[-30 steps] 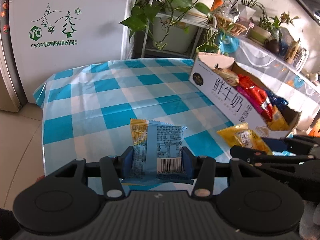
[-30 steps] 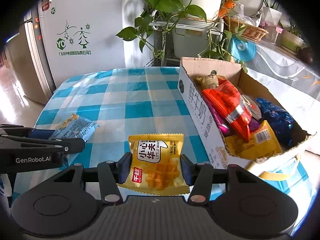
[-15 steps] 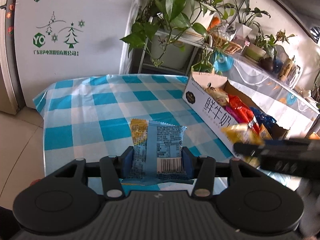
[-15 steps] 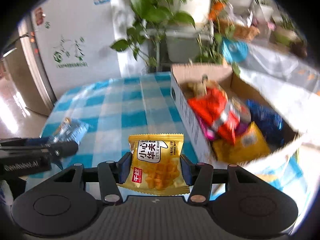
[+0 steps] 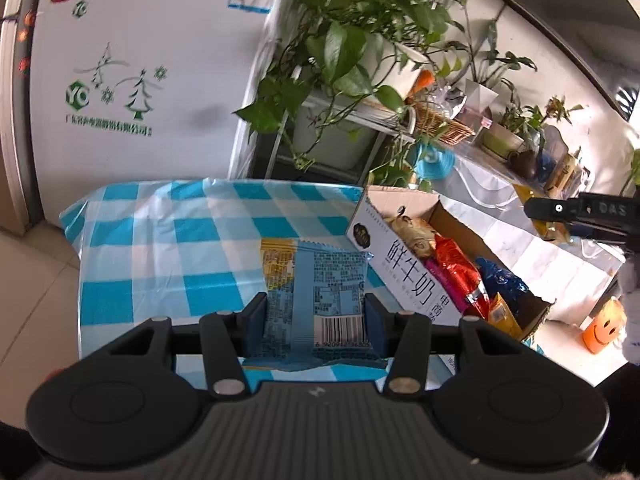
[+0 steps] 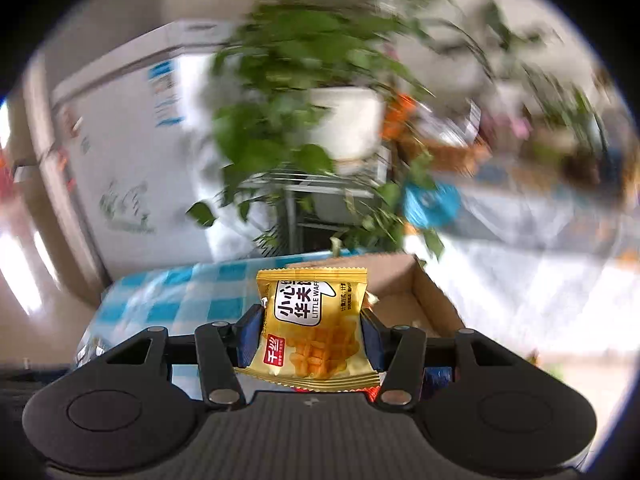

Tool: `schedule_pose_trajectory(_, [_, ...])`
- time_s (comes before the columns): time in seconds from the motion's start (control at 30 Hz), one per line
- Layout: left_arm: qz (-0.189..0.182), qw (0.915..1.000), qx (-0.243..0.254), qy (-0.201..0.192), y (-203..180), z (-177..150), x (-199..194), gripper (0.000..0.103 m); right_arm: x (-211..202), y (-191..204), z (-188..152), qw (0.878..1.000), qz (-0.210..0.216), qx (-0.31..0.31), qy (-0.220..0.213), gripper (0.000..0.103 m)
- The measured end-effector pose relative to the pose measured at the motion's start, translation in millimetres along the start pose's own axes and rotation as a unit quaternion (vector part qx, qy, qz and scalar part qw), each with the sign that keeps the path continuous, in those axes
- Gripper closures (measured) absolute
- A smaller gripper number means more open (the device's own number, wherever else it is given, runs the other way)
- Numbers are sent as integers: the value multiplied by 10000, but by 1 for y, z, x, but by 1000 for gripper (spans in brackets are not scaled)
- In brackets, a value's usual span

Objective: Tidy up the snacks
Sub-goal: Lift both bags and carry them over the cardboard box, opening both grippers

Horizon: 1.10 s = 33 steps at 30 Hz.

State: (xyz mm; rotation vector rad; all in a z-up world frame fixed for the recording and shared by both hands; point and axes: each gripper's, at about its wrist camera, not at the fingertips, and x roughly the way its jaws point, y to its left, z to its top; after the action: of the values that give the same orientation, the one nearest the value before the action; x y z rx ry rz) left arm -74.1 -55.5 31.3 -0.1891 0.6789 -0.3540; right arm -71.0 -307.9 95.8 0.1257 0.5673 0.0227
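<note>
Snack pkts: blue pack (image 5: 316, 300) clamped in left gripper (image 5: 315, 312); yellow waffle pack (image 6: 314, 328) clamped in right gripper (image 6: 310, 334), above box (image 6: 404, 300).

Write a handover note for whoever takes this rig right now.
Left tool: shut on the blue pack, barcode side up, held above the checked table.
Right tool: shut on the yellow waffle pack, held above the near end of the box. That view is blurred.
Box: open carton on the table's right side, already holding several snack bags, red and blue among them.
Done: both packs picked up.
Left: drop the waffle pack into the box, then bring the blue pack over and drop it in too. No other loose snacks show on the table.
</note>
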Motion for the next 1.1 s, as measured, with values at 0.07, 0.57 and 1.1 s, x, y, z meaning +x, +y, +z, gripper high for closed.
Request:
schedule_pose_trajectory(0.07, [-28, 10000, 31, -2, -5, 2, 0, 54, 6, -19, 1, 9985, -135, 524, 36, 45])
schedule_pose_trajectory(0.57, [-580, 9979, 268, 116, -77, 25, 34, 53, 10, -77, -10, 9803, -865, 1764, 189, 45])
schedule_pose_trajectory(1.1, [-759, 9961, 206, 409, -153, 80, 124, 53, 15, -92, -17, 9680, -991, 2256, 487, 45])
